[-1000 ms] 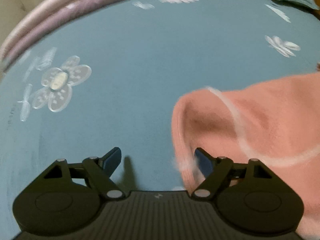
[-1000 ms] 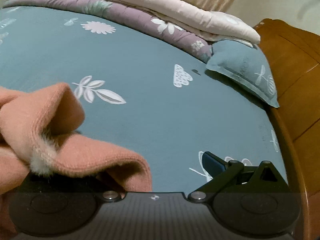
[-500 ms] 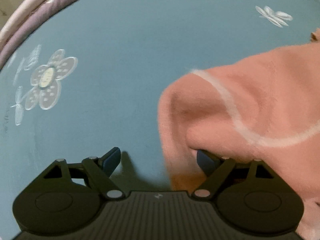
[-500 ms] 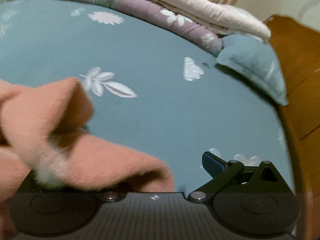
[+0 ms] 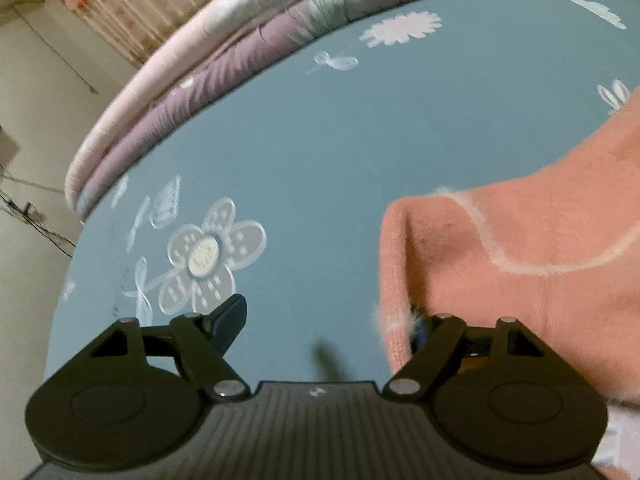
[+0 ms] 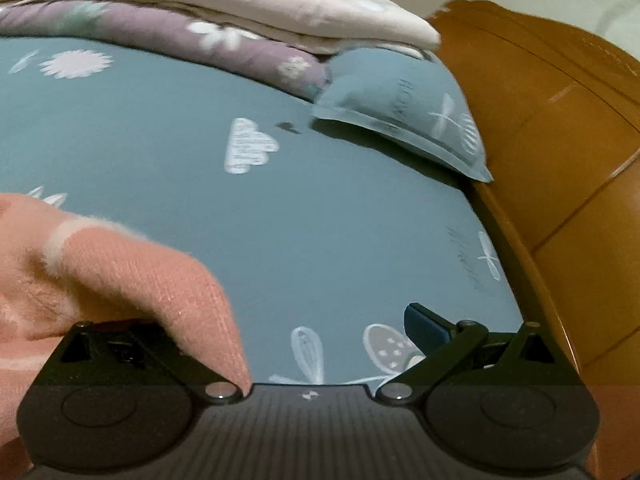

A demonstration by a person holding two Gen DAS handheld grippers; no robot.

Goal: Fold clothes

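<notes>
Left gripper (image 5: 326,320) hovers over the teal floral bedsheet (image 5: 340,152), jaws wide and easing inward, nothing pinched; the pink sweater (image 5: 520,240) drapes over its right finger. Over to the right gripper (image 6: 320,332): jaws spread, sweater (image 6: 132,276) slumped across its left finger, pillow (image 6: 400,108) beyond.

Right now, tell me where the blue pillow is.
In the right wrist view the blue pillow lies at the upper right, on the blue floral bedsheet against the wooden headboard, just below the folded quilts.
</notes>
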